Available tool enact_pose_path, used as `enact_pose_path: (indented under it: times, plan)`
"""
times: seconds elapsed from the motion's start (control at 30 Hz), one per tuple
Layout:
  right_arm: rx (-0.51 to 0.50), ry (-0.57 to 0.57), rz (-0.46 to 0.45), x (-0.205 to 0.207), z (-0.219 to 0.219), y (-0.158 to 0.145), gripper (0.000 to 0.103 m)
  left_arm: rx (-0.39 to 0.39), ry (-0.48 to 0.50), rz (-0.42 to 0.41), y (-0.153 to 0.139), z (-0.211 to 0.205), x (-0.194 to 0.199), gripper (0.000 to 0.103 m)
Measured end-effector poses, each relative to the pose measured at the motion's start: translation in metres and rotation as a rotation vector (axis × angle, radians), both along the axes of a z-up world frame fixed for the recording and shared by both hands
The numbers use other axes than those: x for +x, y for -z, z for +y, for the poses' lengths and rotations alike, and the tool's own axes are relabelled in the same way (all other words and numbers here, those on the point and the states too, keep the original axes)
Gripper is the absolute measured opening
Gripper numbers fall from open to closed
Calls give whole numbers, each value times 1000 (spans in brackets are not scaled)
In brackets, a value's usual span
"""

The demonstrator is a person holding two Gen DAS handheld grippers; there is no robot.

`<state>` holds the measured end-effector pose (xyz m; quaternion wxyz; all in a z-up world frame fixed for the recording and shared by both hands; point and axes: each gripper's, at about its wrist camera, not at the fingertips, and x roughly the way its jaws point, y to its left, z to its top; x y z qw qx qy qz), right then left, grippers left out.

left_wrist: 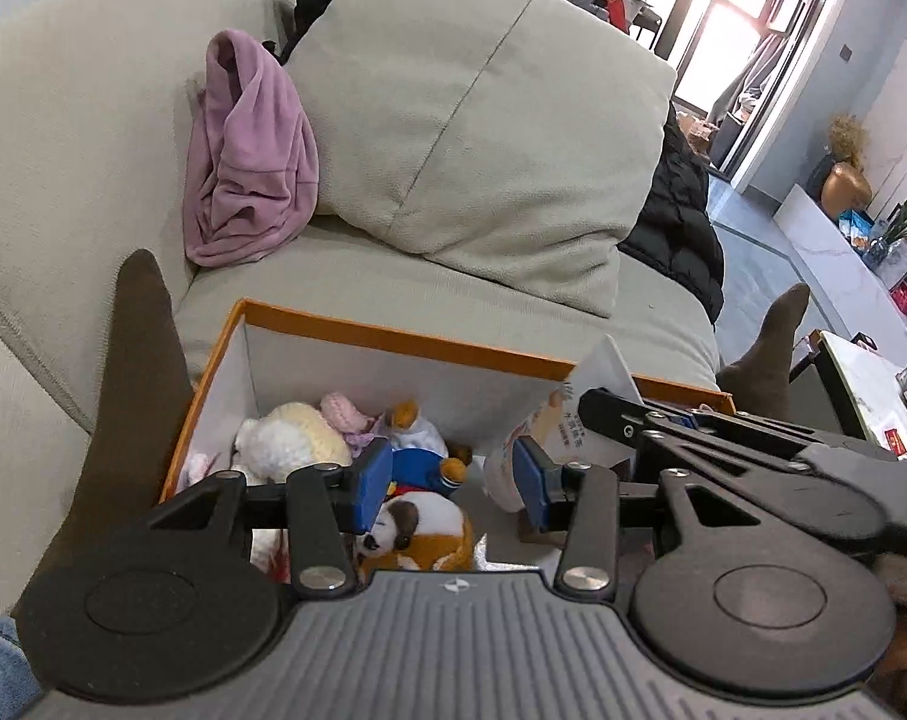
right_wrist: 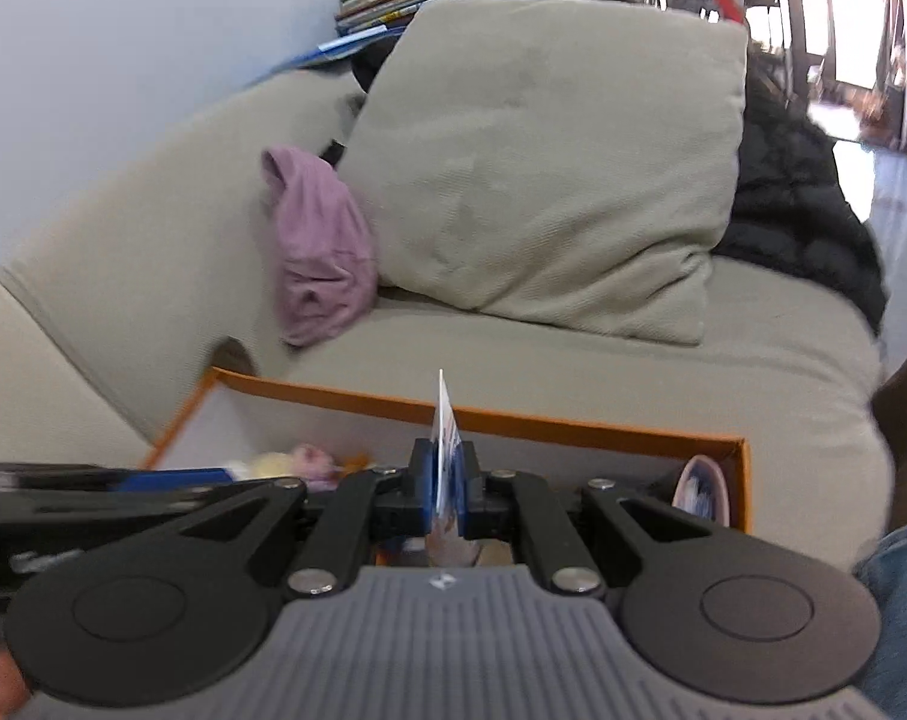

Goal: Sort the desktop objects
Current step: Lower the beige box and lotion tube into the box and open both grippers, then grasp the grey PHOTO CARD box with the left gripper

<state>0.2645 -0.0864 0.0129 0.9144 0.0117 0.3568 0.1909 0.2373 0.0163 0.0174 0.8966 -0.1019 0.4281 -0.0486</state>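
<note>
An orange-rimmed box sits on the sofa seat and holds plush toys: a cream one, a duck in blue and a brown-and-white dog. My left gripper hovers over them, open, with nothing between its blue pads. My right gripper is shut on a thin white printed packet, held edge-up over the box. In the left wrist view the right gripper reaches in from the right with that packet above the box's right end.
Grey sofa with a large cushion, a purple garment and a black jacket. A person's dark-socked feet flank the box. A round blue-and-pink item lies in the box's right corner. A marble table stands right.
</note>
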Motion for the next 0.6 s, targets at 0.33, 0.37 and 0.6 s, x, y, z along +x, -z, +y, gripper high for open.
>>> enact_pose_path:
  times: [0.33,0.37,0.6]
  plan:
    - [-73,-2,-21,2,18,12,9,5,-31,-4,-5,16,-7,51]
    - [-65,-6,-21,0,17,9,9,11,-31,-5,-6,16,-10,51]
    - [15,-45,-59,-40,-3,-23,16,72,12,-60,-35,13,-56,51]
